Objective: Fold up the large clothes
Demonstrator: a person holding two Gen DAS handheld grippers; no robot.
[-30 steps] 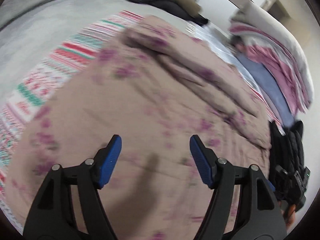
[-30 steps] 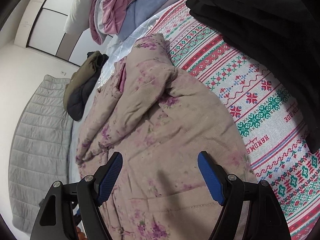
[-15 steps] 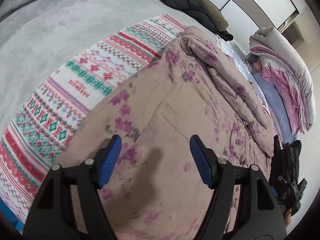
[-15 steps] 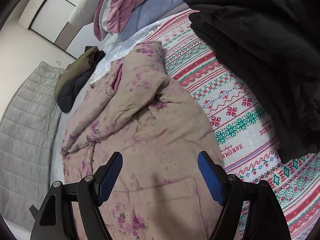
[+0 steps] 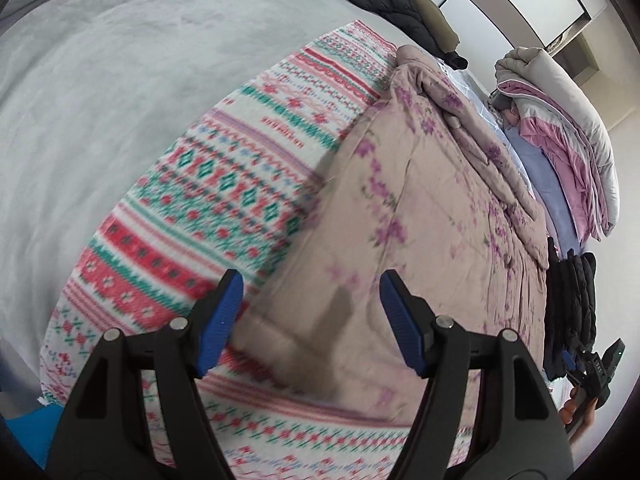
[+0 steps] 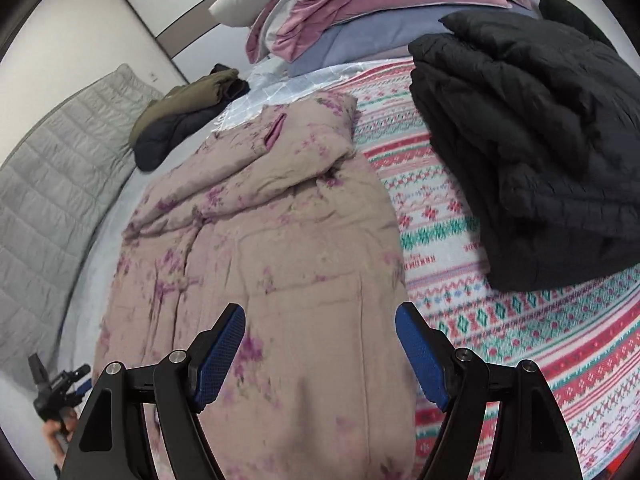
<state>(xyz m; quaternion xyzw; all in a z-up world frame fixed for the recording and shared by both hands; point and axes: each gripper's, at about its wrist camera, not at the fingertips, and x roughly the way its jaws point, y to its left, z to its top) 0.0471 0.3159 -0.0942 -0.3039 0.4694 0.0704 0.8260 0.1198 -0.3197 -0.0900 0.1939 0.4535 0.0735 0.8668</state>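
Observation:
A large pinkish-beige padded coat with purple flowers (image 5: pixel 420 216) (image 6: pixel 276 248) lies spread on a patterned blanket (image 5: pixel 224 200) (image 6: pixel 500 320), with one sleeve folded across its far part. My left gripper (image 5: pixel 310 308) hangs open above the coat's near left corner, nothing between its blue pads. My right gripper (image 6: pixel 320 340) hovers open over the coat's near hem, also holding nothing. The right gripper (image 5: pixel 596 364) shows small at the right edge of the left wrist view, and the left gripper (image 6: pixel 56 388) at the lower left of the right wrist view.
A folded black puffer jacket (image 6: pixel 532 152) lies on the blanket right of the coat. An olive and black jacket (image 6: pixel 180 116) lies at the far side. Piled pink, grey and blue bedding (image 6: pixel 360 12) sits beyond. Grey bedspread (image 5: pixel 100 100) stretches left.
The left gripper has travelled left across the coat to its near left corner, bringing the blanket into view. The right gripper has risen and rolled, so the black jacket now shows whole.

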